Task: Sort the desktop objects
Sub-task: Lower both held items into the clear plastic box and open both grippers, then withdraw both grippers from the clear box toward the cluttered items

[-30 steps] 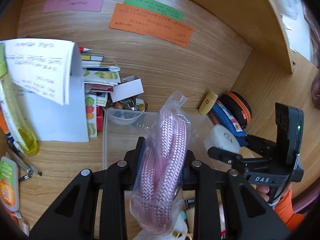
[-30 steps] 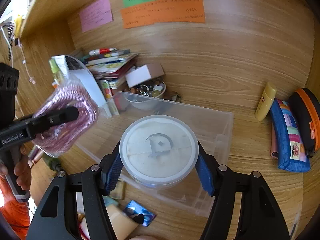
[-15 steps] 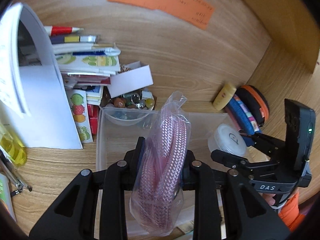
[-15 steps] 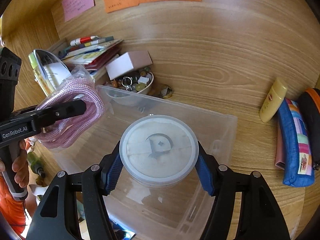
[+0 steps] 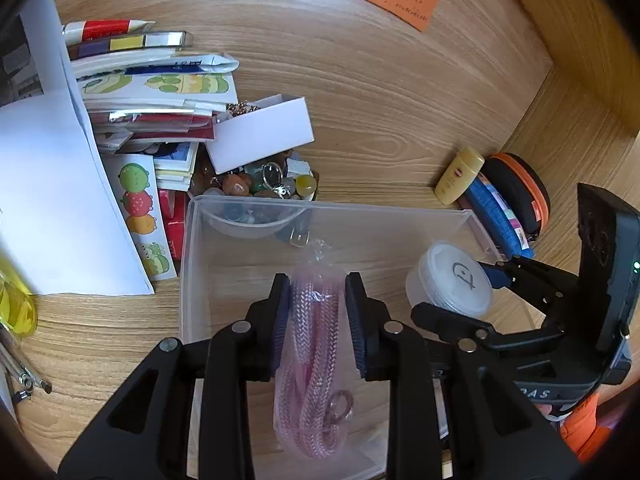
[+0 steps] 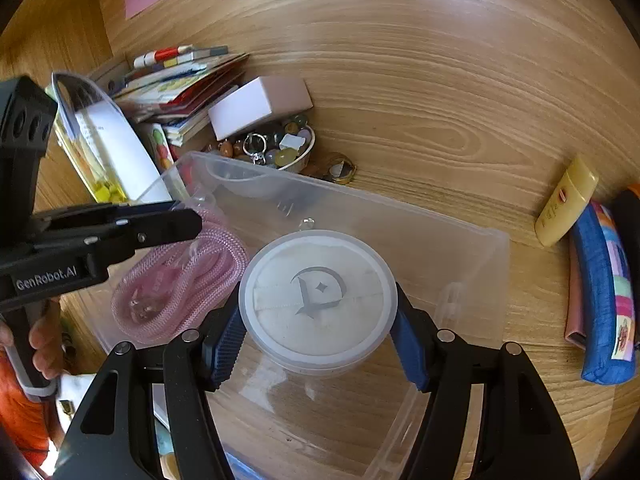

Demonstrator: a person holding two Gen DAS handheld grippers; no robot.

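My left gripper (image 5: 316,320) is shut on a clear bag of coiled pink rope (image 5: 312,384) and holds it low inside the clear plastic bin (image 5: 188,264). The rope bag also shows in the right wrist view (image 6: 180,280) beside the left gripper (image 6: 176,220). My right gripper (image 6: 316,340) is shut on a round white lidded container (image 6: 316,296) with a grey logo, held over the bin (image 6: 472,264). In the left wrist view the container (image 5: 452,284) hangs at the bin's right side, in the right gripper (image 5: 464,292).
Behind the bin: a bowl of stones and keyrings (image 5: 260,192), a small white box (image 5: 260,136), stacked booklets (image 5: 152,92) and a white sheet (image 5: 48,200). A yellow tube (image 6: 564,200), blue pouch (image 6: 604,300) and orange-rimmed case (image 5: 520,196) lie at the right.
Both grippers have moved forward and down over the bin. The rope bag has dropped from above the bin's near edge to inside it; the container is now over the bin's middle.
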